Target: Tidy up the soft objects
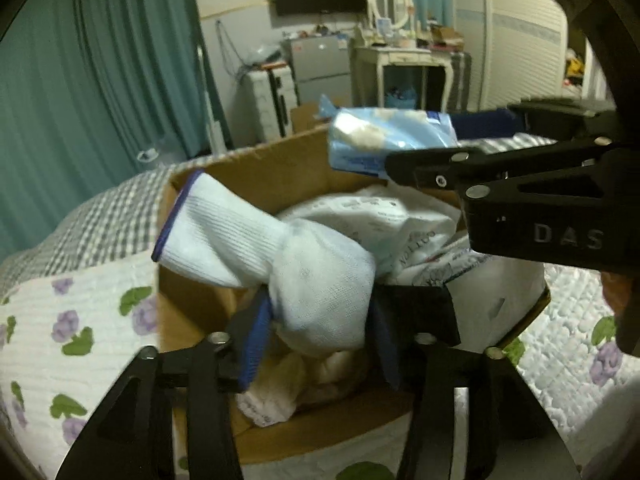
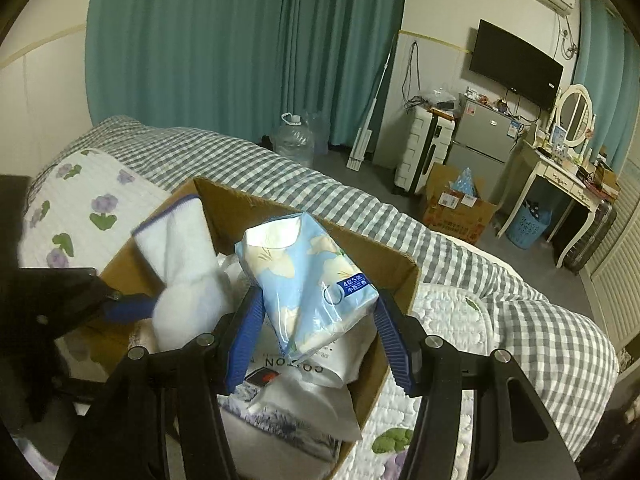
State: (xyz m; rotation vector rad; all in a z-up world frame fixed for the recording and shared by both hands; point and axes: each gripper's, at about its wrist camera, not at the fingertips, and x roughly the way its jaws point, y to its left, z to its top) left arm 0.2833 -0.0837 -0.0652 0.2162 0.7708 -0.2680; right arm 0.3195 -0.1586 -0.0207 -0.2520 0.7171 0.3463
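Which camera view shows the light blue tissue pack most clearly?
The right wrist view: the light blue plastic tissue pack fills the centre, held between the right tongs. The left wrist view shows only its end behind those tongs.

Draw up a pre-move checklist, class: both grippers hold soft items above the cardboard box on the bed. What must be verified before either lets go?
1. Left gripper shut on white sock: ok.
2. Right gripper shut on tissue pack: ok.
3. Both items over the cardboard box: ok.
4. Free room in box, already holding white packages: cannot tell.
5. Grippers apart from each other: ok.
6. Box steady on bed: cannot tell.
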